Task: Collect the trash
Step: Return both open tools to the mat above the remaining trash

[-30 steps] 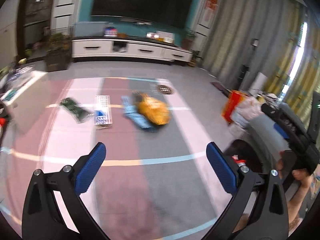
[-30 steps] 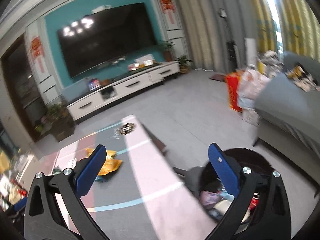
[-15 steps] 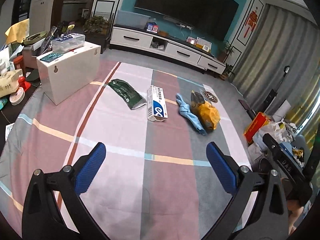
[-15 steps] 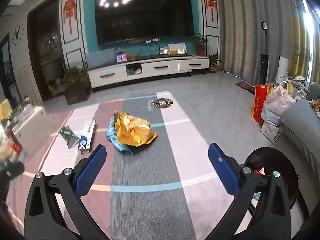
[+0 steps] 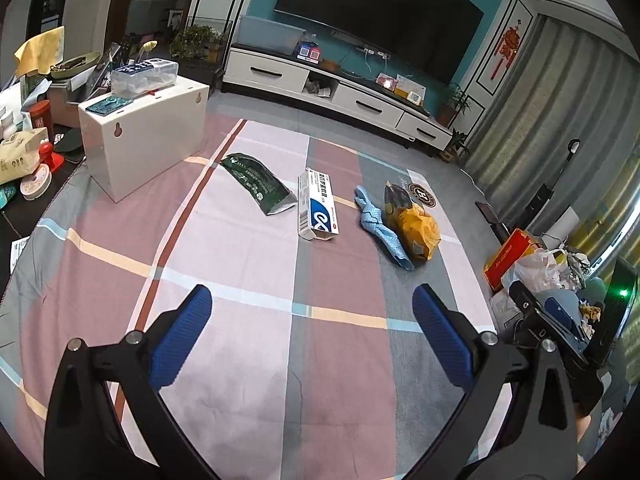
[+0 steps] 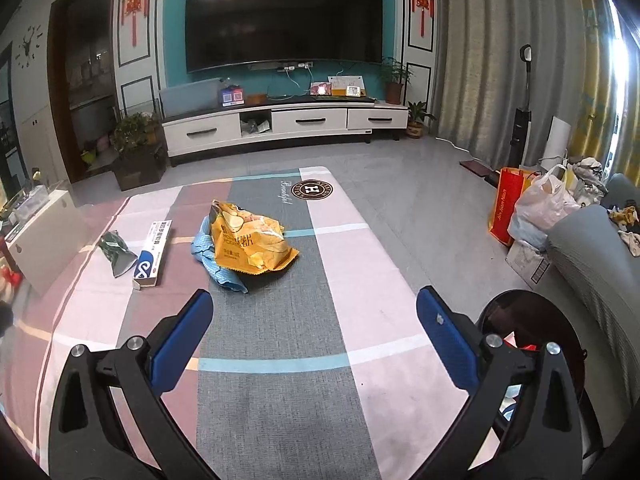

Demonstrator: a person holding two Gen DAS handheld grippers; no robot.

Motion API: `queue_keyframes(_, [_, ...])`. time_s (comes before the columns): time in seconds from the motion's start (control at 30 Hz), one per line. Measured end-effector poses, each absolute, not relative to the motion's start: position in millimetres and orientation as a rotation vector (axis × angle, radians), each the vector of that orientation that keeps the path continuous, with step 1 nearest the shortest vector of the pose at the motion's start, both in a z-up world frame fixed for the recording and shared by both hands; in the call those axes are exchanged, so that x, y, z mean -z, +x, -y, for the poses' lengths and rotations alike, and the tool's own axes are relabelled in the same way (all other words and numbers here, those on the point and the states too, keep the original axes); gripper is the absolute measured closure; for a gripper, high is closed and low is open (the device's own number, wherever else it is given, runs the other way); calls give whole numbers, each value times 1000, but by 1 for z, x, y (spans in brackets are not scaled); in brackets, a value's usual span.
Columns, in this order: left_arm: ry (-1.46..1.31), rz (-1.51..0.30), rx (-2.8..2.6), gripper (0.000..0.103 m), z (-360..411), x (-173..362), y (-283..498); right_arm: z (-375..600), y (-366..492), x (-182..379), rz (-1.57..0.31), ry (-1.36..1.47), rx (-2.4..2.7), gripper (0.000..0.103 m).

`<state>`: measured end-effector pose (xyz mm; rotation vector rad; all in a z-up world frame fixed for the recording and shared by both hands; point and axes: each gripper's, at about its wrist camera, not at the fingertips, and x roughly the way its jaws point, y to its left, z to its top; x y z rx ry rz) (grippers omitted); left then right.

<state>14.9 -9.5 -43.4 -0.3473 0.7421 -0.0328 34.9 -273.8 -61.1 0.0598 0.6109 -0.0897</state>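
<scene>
Trash ahead, four pieces on the rug [image 6: 280, 320], and both grippers empty: right gripper [image 6: 314, 322] jaws wide apart, left gripper [image 5: 312, 328] the same. Closest to my right is the yellow chip bag [image 6: 250, 246], lying on the blue cloth [image 6: 212, 266] mid-rug. I'd come down low and pinch a crumpled edge. Further left sit the white box [image 5: 318, 208] and green pouch [image 5: 258, 182]. The bin [image 6: 532, 332] waits off the rug's right edge.
</scene>
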Motion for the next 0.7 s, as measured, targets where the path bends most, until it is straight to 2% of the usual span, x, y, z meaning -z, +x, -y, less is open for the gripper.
queue_keyframes(0.5, [-359, -763, 23, 3, 6, 47, 17, 273, 35, 64, -614, 28, 100, 3])
queue_keyframes(0.7, [-363, -766, 21, 3, 6, 47, 17, 267, 37, 68, -624, 0, 89, 14])
